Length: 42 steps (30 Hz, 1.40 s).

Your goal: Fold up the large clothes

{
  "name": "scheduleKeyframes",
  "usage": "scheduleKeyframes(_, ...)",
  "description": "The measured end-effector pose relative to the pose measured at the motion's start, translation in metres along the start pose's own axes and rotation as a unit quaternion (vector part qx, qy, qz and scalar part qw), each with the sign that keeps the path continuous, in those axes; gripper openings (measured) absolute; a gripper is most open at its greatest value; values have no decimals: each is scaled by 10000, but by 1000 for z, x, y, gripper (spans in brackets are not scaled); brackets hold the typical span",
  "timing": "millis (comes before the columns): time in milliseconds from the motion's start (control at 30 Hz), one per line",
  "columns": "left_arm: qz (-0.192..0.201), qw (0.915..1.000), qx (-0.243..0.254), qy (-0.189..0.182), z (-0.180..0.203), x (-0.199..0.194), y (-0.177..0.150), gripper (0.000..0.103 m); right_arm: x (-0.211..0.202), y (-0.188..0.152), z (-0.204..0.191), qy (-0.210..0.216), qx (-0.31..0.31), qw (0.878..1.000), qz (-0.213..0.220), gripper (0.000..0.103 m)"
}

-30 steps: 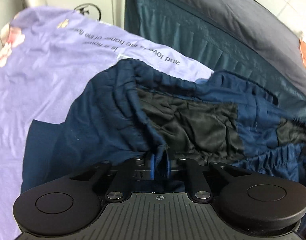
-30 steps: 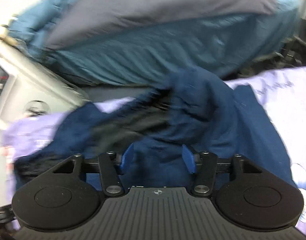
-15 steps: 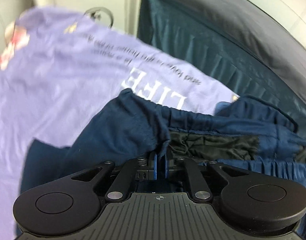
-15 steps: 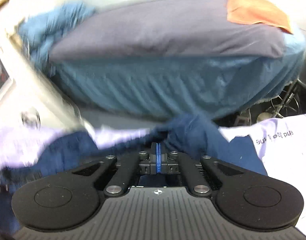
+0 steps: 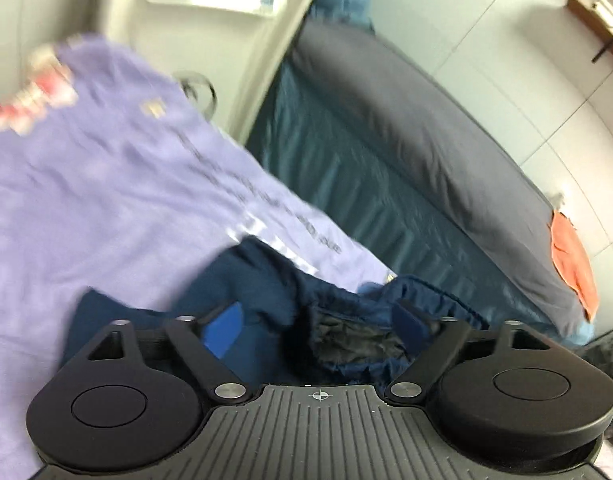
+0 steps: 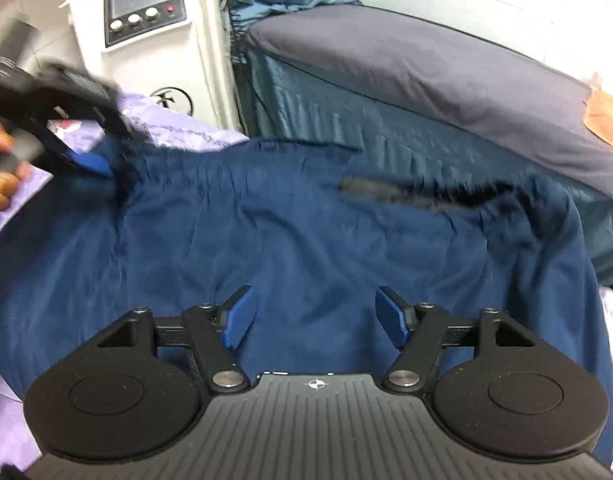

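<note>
A navy blue garment (image 6: pixel 306 240) with a black lining at its waistband (image 6: pixel 422 194) lies spread on a lilac printed sheet (image 5: pixel 106 184). My right gripper (image 6: pixel 314 318) is open, just above the middle of the garment. My left gripper (image 5: pixel 318 328) is open over the bunched waistband (image 5: pixel 346 308). It also shows in the right wrist view (image 6: pixel 86 160) at the garment's far left corner, held by a hand.
A bed with a grey mattress (image 6: pixel 406 64) and teal skirt (image 5: pixel 346 176) stands behind. An orange cloth (image 5: pixel 574 260) lies on it. A white machine with a display and buttons (image 6: pixel 146 8) stands at the back left.
Both grippers were shut on the waistband half a second ago and have opened. The garment, bunched before, now lies spread flat. Both grippers have drawn back.
</note>
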<state>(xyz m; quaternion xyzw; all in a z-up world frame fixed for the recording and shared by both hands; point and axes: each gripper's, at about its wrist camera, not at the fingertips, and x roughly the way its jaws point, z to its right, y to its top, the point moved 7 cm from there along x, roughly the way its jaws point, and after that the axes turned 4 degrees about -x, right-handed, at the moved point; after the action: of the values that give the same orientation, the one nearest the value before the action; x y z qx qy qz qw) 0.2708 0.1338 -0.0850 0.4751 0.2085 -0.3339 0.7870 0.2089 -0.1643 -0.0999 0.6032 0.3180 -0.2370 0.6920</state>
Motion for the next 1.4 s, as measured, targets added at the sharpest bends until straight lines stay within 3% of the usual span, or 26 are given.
scheduleKeyframes(100,-22,9950,997,-87,18,-26,-39,103,-10,-10,0,-36,224,9996,158,79)
scheduleKeyframes(233,-337,9663,2547,180,35,-29,-107,103,-21,-12,-10,20,-56,9995,324,86)
scheduleKeyframes(300,-433,9586,2775,465,28,-21,-125,103,-18,-14,-20,288,-476,9979,317,87)
scheduleKeyframes(367,-384,9614,2584,867,7,-9,-124,103,-11,-13,-29,537,-842,9948,191,88)
scheduleKeyframes(467,-267,9816,1677,874,-28,0,-100,103,8,-5,-17,425,-749,9963,-11,98)
scheduleKeyframes(533,-388,9921,974,688,-47,5,-82,103,26,-1,12,168,-284,9993,-161,100)
scheduleKeyframes(600,-486,9966,445,497,-60,10,-71,103,41,3,44,380,406,9981,-278,102)
scheduleKeyframes(667,-621,9971,216,387,-66,20,-70,103,48,3,70,559,908,9938,-314,100)
scheduleKeyframes(733,-738,9937,663,516,-62,29,-73,103,50,1,101,27,1395,9898,-300,99)
scheduleKeyframes(833,-830,9802,1584,852,-42,36,-84,103,56,-8,127,405,2264,9724,-389,97)
scheduleKeyframes(900,-724,9761,1763,1040,-33,29,-85,103,52,-6,124,238,2025,9780,-433,94)
scheduleKeyframes(1000,-645,9798,1631,959,-26,9,-87,103,35,-2,110,-133,1577,9862,-482,94)
scheduleKeyframes(1167,-371,9873,1366,721,-29,-52,-97,103,-16,-15,84,-187,1027,9945,23,101)
scheduleKeyframes(1300,-238,9949,721,667,-56,-92,-103,103,-50,-45,79,-193,1030,9945,41,101)
scheduleKeyframes(1400,-330,9953,376,824,-82,-113,-121,103,-71,-73,81,-257,1215,9923,-17,101)
